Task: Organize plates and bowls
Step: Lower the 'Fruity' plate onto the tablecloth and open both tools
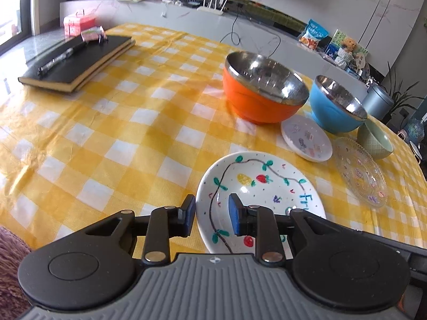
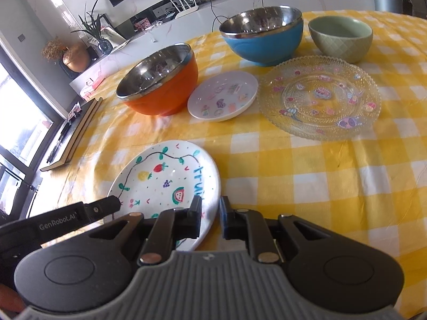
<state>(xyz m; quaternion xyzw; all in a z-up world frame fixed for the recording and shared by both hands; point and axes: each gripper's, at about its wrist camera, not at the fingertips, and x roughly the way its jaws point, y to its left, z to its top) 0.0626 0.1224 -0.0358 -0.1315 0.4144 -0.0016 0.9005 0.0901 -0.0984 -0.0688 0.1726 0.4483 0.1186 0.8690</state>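
Observation:
A white plate painted with fruit (image 1: 256, 189) (image 2: 165, 181) lies on the yellow checked tablecloth (image 1: 120, 122) near the front. My left gripper (image 1: 210, 214) is open, its jaws straddling the plate's left rim. My right gripper (image 2: 210, 218) is open, its jaws straddling the plate's right rim. Behind stand an orange bowl (image 1: 261, 93) (image 2: 160, 82), a blue bowl (image 1: 336, 106) (image 2: 264, 34) and a green bowl (image 1: 375, 140) (image 2: 341, 37). A small white sticker plate (image 1: 307, 138) (image 2: 222, 96) and a clear glass plate (image 1: 360, 172) (image 2: 320, 96) lie in front of them.
A black notebook (image 1: 77, 61) (image 2: 72, 136) with a pen (image 1: 61, 57) lies at the table's far left. A pink box (image 1: 78, 24) stands behind it. A grey bin (image 1: 377, 101) stands beyond the table's right edge.

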